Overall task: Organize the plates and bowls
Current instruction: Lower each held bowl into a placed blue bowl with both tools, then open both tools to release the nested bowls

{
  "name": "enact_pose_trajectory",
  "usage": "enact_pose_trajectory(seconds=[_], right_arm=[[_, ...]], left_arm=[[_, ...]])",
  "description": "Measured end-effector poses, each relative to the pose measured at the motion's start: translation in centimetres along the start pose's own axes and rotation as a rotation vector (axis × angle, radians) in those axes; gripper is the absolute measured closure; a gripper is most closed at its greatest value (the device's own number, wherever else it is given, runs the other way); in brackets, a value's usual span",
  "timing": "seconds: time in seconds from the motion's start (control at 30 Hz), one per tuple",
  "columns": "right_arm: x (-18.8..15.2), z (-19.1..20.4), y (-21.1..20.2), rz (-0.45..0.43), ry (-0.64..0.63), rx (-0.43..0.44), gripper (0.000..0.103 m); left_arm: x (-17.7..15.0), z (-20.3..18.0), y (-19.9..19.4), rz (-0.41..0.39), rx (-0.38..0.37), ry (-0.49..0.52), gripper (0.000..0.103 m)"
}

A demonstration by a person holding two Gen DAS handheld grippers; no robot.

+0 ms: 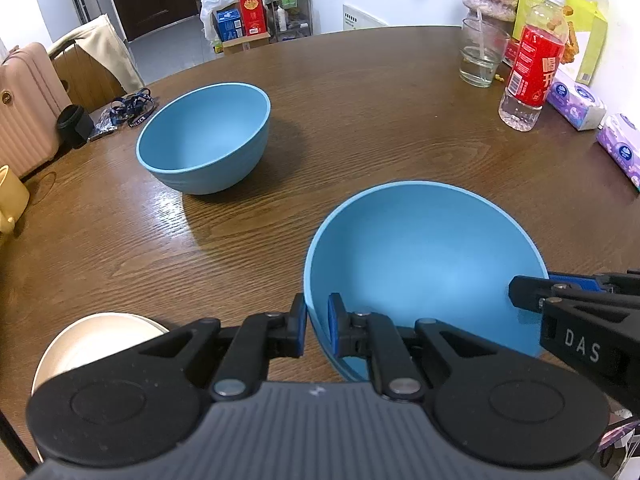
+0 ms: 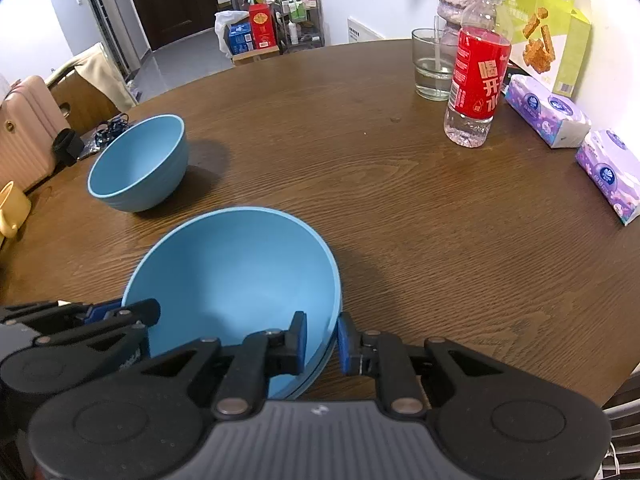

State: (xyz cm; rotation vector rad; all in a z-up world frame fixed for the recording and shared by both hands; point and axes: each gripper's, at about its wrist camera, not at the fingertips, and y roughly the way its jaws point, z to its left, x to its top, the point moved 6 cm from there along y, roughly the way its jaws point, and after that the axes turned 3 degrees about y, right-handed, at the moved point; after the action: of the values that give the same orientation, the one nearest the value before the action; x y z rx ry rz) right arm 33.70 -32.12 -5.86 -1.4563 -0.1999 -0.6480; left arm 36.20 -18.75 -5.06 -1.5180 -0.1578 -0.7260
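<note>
A near blue bowl [image 1: 428,264] is tilted, held by both grippers; it also shows in the right wrist view [image 2: 236,280]. My left gripper [image 1: 317,324] is shut on its left rim, one finger inside and one outside. My right gripper [image 2: 322,340] is shut on its right rim the same way; its fingers [image 1: 532,292] show in the left wrist view. A second blue bowl [image 1: 204,136] stands upright farther left on the brown table [image 1: 360,100], also in the right wrist view [image 2: 138,164]. A cream plate [image 1: 96,344] lies under the left gripper.
At the right stand a red-labelled water bottle [image 2: 476,76], a glass [image 2: 432,64], tissue packs [image 2: 548,114] and a green snack box [image 2: 548,40]. A yellow mug [image 1: 10,196] and lanyards [image 1: 128,108] sit at the left edge. A suitcase [image 1: 24,108] stands beyond.
</note>
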Motion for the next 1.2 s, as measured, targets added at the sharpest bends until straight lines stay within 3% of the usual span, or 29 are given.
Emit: enact_pose_trajectory(seconds=[0.4,0.63,0.7,0.73,0.8,0.97,1.03,1.13,1.2], right_arm=[[-0.2,0.1,-0.1,-0.025,-0.012,-0.008,0.092],[-0.2,-0.1,-0.2,-0.014,-0.002,0.012,0.089],[-0.1,-0.1,-0.4,-0.021,0.0,0.016,0.088],[0.0,-0.1,-0.7,-0.028,-0.002,0.013,0.087],[0.1,-0.3,-1.0,-0.036,0.002,0.017,0.072],[0.4,-0.9,-2.0,-0.067,0.023,0.018,0.041],[0.5,-1.2,-2.3,-0.073,0.039,0.03,0.028],[0.6,-1.6,-2.9,-0.081,0.058,0.041,0.018],[0.7,-1.7,-3.3,-0.079,0.069,0.051,0.016]], left_arm=[[-0.2,0.0,0.1,-0.013,0.002,0.0,0.091],[-0.2,0.1,-0.1,-0.016,-0.01,-0.005,0.087],[-0.1,0.1,-0.4,-0.023,-0.023,-0.01,0.078],[-0.1,0.1,-0.6,-0.03,-0.023,-0.011,0.067],[0.1,0.2,-1.2,-0.05,-0.015,-0.016,0.052],[0.3,0.9,-2.7,-0.094,-0.007,-0.03,0.031],[0.4,1.2,-3.4,-0.115,0.003,-0.034,0.016],[0.5,2.0,-4.3,-0.132,0.027,-0.054,0.001],[0.6,2.7,-4.8,-0.142,0.03,-0.074,0.0]])
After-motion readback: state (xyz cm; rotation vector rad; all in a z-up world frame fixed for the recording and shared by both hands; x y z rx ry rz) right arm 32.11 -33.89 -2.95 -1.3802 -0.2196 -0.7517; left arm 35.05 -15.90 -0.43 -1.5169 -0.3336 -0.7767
